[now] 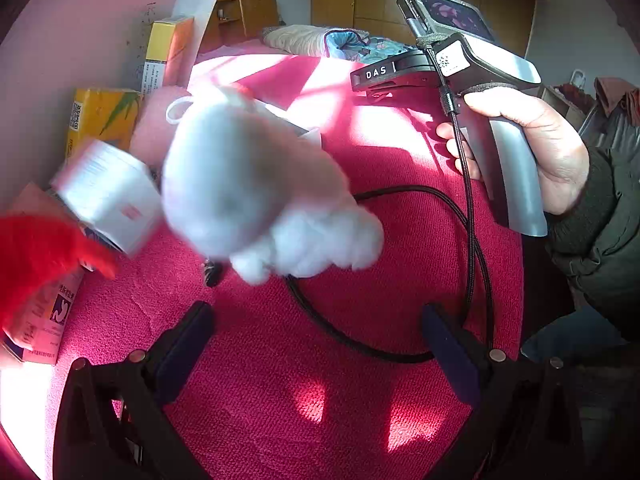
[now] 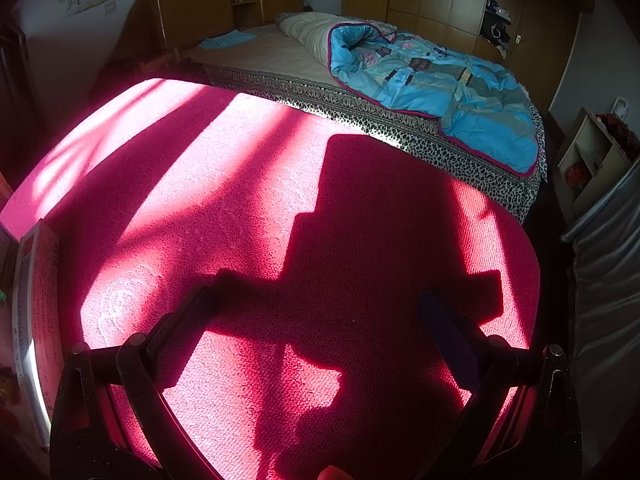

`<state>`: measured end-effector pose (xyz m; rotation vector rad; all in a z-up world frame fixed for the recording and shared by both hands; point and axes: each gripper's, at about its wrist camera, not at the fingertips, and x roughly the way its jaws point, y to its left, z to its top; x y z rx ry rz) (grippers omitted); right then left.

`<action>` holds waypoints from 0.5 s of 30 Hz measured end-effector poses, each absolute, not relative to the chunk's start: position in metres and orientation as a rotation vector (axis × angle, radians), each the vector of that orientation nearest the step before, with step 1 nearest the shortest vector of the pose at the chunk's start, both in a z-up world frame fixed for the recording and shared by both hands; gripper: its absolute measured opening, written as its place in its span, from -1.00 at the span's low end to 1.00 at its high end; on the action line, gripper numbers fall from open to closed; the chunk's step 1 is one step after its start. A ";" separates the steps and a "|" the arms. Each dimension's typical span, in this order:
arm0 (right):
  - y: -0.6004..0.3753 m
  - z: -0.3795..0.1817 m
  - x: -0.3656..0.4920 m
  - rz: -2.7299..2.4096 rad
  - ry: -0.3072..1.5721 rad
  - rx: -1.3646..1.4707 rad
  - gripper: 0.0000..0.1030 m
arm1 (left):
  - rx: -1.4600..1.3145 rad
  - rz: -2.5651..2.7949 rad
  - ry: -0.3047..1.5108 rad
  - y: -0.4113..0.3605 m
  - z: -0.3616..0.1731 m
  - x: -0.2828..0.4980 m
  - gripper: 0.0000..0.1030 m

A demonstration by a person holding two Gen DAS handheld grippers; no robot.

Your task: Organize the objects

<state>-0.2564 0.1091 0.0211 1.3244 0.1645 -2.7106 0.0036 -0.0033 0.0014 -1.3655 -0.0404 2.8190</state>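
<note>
On the magenta-pink textured cloth that covers the worktop (image 1: 280, 380), the clutter is bunched along the left side, up against the pale wall, which I take as the heap awaiting sorting; a fluffy white plush toy (image 1: 256, 192), blurred in the left wrist view, sits nearest the middle, with a white cardboard box (image 1: 108, 196) just beside it, a yellow tissue packet with a green leaf print (image 1: 100, 116) behind, and a tall yellow-and-orange carton (image 1: 168, 52) upright by the wall; a fuzzy red thing (image 1: 36, 256) at the left edge is too blurred to name. The left gripper (image 1: 316, 344) points down at the cloth short of the toy, jaws wide apart and holding nothing; a looped black braided cable (image 1: 472, 240) trails from the right-hand tool across the cloth between its jaws, a likely snag. The right gripper (image 2: 316, 328), gripped by the person's hand (image 1: 532, 140), likewise has its jaws spread and bare over shadowed cloth; that right half is open room, though the cloth's curved far edge drops off toward the bed with the blue quilt (image 2: 440, 88), so placements are safer well inboard.
</note>
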 end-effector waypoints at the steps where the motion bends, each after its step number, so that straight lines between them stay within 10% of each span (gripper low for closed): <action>1: 0.109 0.021 -0.257 -2.710 0.162 1.324 1.00 | -1.365 2.818 -0.044 -0.004 0.002 0.004 0.99; 15: 0.109 0.019 -0.257 -2.712 0.163 1.322 1.00 | -1.367 2.820 -0.041 0.001 0.004 0.002 1.00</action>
